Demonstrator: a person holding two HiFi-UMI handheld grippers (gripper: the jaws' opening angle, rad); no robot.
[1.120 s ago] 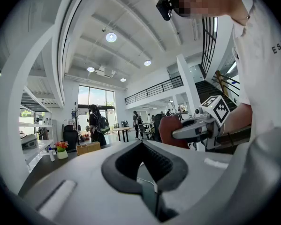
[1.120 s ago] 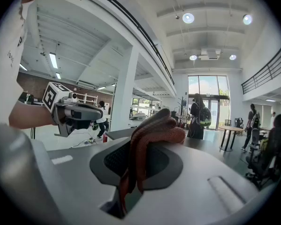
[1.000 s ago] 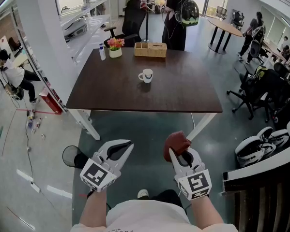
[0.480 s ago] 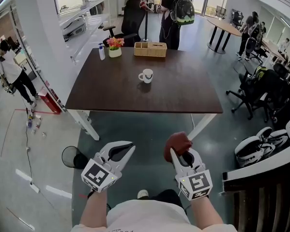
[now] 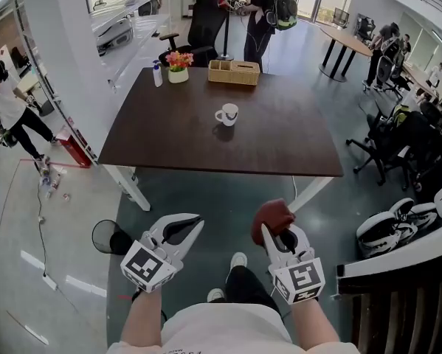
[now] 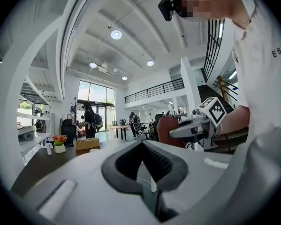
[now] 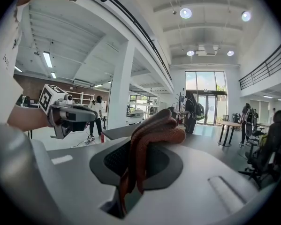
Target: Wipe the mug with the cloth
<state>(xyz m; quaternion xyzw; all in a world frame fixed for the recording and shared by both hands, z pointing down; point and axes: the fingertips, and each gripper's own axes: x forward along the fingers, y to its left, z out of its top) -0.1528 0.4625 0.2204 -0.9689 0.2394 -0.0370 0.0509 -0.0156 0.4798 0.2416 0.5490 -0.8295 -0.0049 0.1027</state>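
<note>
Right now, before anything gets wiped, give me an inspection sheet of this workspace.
Surface: dark table, mostly bare; both tools are held short of it, over the floor.
Job's things: white mug upright near the table's middle; reddish-brown cloth bunched at the right tool's tip.
Clutter: small bottle, flower pot and wicker box along the far edge.
Tools: left tool shut, empty; right tool shut on the cloth.
Cables: thin cable on the floor at left.
Surroundings: waste bin near the left table leg; office chairs at right; person with a backpack beyond the table.
</note>
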